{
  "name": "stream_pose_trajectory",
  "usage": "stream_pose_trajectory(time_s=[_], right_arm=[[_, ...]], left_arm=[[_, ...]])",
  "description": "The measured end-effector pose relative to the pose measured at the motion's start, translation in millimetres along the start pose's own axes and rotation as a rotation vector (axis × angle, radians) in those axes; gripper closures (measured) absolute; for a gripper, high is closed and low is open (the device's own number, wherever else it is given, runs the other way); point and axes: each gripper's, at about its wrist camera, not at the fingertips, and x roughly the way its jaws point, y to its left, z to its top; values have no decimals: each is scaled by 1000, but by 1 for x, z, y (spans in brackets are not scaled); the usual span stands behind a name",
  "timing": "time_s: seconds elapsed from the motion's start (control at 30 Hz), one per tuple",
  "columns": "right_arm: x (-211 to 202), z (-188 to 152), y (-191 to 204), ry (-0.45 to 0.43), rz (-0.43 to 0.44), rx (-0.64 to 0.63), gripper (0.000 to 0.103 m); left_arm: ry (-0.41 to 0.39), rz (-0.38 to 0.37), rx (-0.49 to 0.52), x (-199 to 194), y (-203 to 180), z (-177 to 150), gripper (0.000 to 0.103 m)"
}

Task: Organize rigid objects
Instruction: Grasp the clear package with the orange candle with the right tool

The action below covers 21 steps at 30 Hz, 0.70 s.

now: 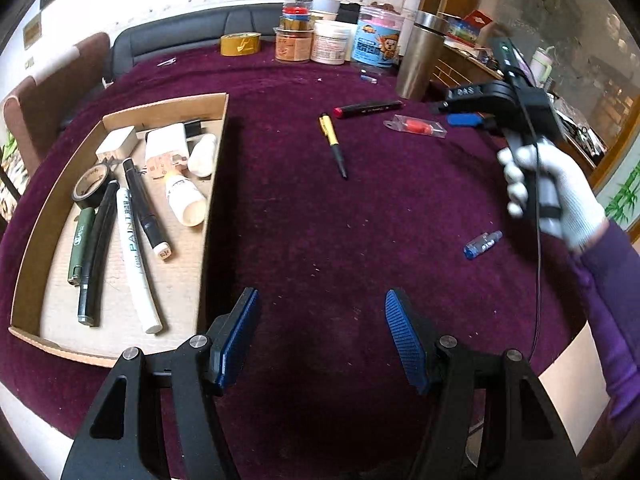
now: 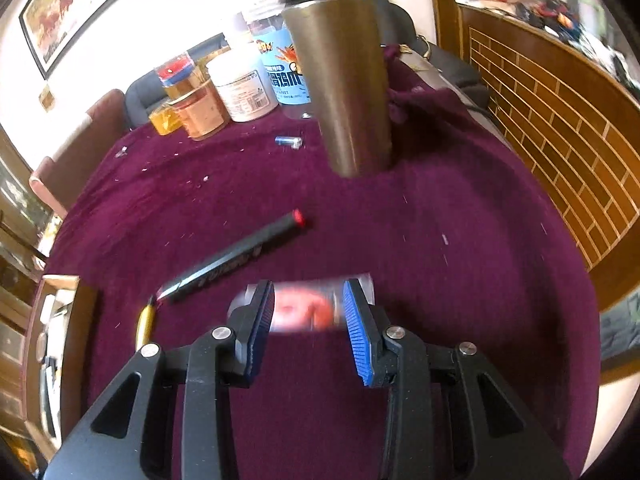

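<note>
right claw (image 2: 308,316): narrow, hung over clear packet (image 2: 308,312), grip unclear
left claw (image 1: 322,336): wide, empty
box (image 1: 120,116): left, pens inside

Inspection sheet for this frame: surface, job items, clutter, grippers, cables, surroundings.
Surface: purple cloth, lint specks.
Job's things: cardboard tray holds pens, tape, white bottle; yellow pen, black marker, clear packet, blue vial loose on cloth.
Clutter: jars, steel tumbler at far edge.
Grippers: left gripper open, empty; right gripper straddles the packet, contact unclear.
Cables: black cable hangs from right gripper.
Surroundings: chairs, wooden cabinet.
</note>
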Motion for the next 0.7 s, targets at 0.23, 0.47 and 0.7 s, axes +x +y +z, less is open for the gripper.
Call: stream_pose_trajectory(time_s=[0.23,0.47,0.7], right_arm=[[40,0,13,167,130,-105,53],[13,-41,26,212,176,-207,51],[10,-61,43,85,3,-212,56]], left_arm=[[4,-18,-22,2,9,9,44],[40,-55,-53,20,15,27,44],[56,-41,-35,50,-6,76,44]])
